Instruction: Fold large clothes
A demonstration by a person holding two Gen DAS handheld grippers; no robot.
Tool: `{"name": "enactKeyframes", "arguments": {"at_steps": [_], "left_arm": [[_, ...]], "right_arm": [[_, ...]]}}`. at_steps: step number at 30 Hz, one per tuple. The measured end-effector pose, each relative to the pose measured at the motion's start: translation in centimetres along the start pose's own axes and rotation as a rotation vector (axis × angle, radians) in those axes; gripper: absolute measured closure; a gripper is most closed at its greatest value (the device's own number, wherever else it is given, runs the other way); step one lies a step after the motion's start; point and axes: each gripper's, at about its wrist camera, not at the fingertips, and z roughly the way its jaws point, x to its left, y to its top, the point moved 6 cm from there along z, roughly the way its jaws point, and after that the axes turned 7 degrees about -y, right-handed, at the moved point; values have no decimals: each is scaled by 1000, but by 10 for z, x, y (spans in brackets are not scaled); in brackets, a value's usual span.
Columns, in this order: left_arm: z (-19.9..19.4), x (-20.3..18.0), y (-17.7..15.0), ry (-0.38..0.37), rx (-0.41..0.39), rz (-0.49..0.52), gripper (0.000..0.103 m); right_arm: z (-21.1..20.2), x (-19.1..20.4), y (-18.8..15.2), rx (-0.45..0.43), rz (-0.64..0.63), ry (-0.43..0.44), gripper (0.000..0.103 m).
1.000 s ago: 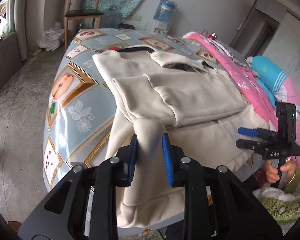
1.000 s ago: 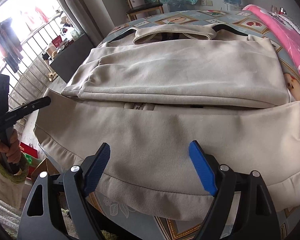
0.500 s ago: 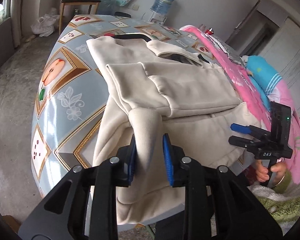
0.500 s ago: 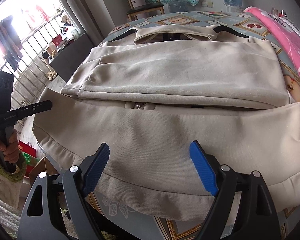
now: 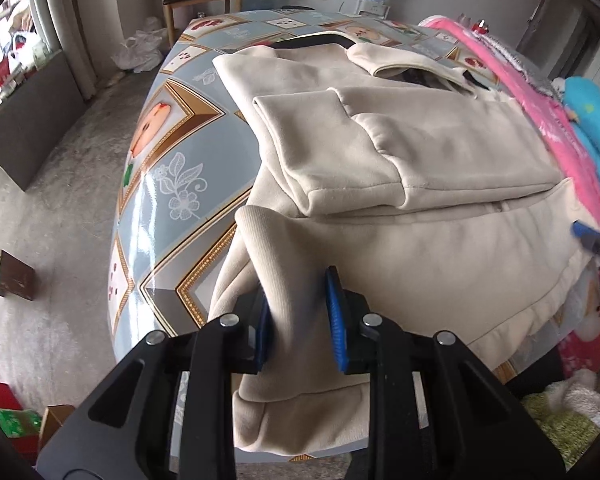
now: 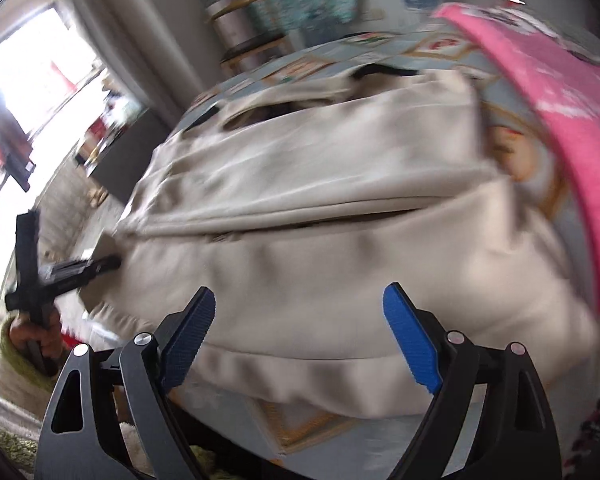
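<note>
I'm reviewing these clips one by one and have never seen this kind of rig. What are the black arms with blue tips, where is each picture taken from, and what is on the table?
There is no robot here. A person holds a hand-operated two-finger gripper in each hand, and each gripper carries a wide-angle camera looking along its fingers.

In the left-hand picture, the left gripper has closed its blue pads on a bunched corner of a beige jacket, which hangs over the table's near edge.

The right-hand picture is blurred. The right gripper is wide open above the jacket's hem and holds nothing. At its left edge you see the person's hand holding the other gripper.

The jacket lies partly folded on a table with a patterned cover. A pink blanket lies beside it.
</note>
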Motion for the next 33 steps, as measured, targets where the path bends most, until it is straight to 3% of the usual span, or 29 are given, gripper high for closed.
{"name": "enactKeyframes", "arguments": {"at_steps": [4, 9, 11, 20, 26, 33], "left_arm": [[0, -3, 2, 46, 7, 32, 79], [0, -3, 2, 57, 8, 26, 79], [1, -3, 2, 61, 4, 20, 79], [1, -4, 2, 74, 0, 4, 79], [1, -4, 2, 86, 1, -2, 79], [2, -5, 2, 95, -1, -15, 79]], "right_arm": [[-13, -54, 20, -47, 121, -8, 19], [-5, -85, 45, -37, 145, 39, 19], [2, -88, 53, -24, 147, 72, 22], [27, -88, 65, 33, 46, 66, 39], [10, -82, 55, 63, -52, 100, 39], [23, -80, 61, 115, -106, 120, 39]]}}
